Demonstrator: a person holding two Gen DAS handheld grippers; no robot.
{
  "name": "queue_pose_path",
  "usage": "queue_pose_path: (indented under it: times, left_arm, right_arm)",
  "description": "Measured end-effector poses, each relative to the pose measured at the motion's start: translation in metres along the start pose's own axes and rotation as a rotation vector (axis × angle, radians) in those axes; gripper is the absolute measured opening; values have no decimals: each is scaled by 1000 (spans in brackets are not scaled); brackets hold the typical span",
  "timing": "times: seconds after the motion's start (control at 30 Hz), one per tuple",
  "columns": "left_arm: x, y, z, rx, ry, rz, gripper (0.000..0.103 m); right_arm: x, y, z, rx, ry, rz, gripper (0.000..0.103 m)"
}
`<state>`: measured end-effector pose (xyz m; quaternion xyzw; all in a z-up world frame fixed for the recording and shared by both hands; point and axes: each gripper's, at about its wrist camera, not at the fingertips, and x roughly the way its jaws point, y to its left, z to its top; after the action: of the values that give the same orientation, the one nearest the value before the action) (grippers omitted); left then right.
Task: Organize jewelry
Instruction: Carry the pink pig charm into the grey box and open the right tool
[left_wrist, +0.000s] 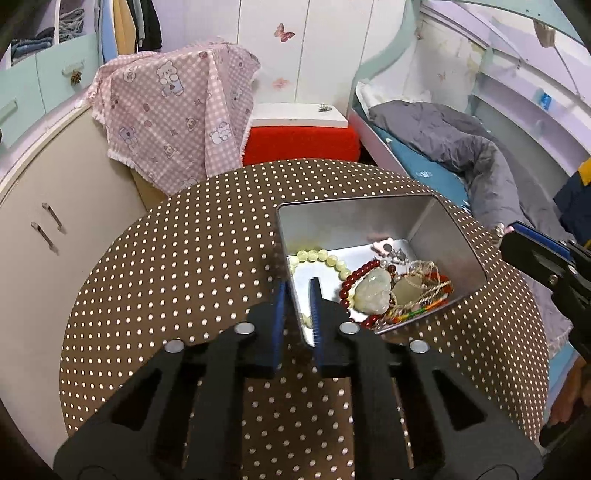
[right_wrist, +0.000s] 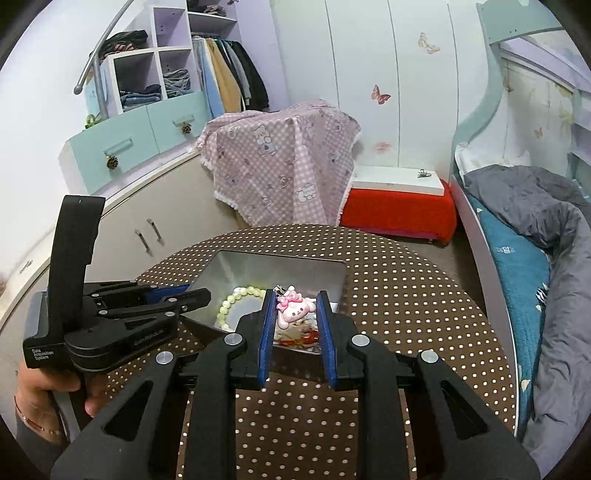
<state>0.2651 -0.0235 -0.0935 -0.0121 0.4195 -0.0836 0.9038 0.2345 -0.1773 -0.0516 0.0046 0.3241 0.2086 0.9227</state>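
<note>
Open metal tin (left_wrist: 458, 236) held pale bead bracelet (left_wrist: 317, 256), red bead bracelet (left_wrist: 360, 275), jade pendant (left_wrist: 373, 291); pink bunny charm (right_wrist: 295, 310) hung above tin.

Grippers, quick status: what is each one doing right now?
Left gripper: closed on the near wall of the metal tin, steadying it.
Right gripper: closed on the pink bunny charm, held over the tin.

The left gripper (left_wrist: 298, 295) straddles the near-left wall of an open metal tin (left_wrist: 436, 221) on the polka-dot worktop (left_wrist: 184, 258): 1 blue jaw outside, 1 inside, pinching that wall. Inside the tin lie a pale green bead bracelet (left_wrist: 317, 256), a dark red bead bracelet (left_wrist: 354, 280), a pale stone pendant (left_wrist: 373, 291) and braided cords (left_wrist: 424, 295). The right gripper (left_wrist: 546, 266) shows at the right edge.
</note>
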Motion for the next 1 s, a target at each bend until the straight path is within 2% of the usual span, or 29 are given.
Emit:
queue_pose_path:
  times: [0.17, 0.67, 1.0]
  left_arm:
    - [-11, -4, -14, 37, -9, 41, 13]
    - [-42, 6, -46, 31, -2, 6, 13]
    - [-50, 9, -56, 25, -3, -1, 13]
  right_arm:
    - [2, 8, -1, -9, 13, 17, 20]
    - [6, 38, -20, -19, 75, 65, 20]
    - [16, 50, -32, -24, 118, 62, 20]
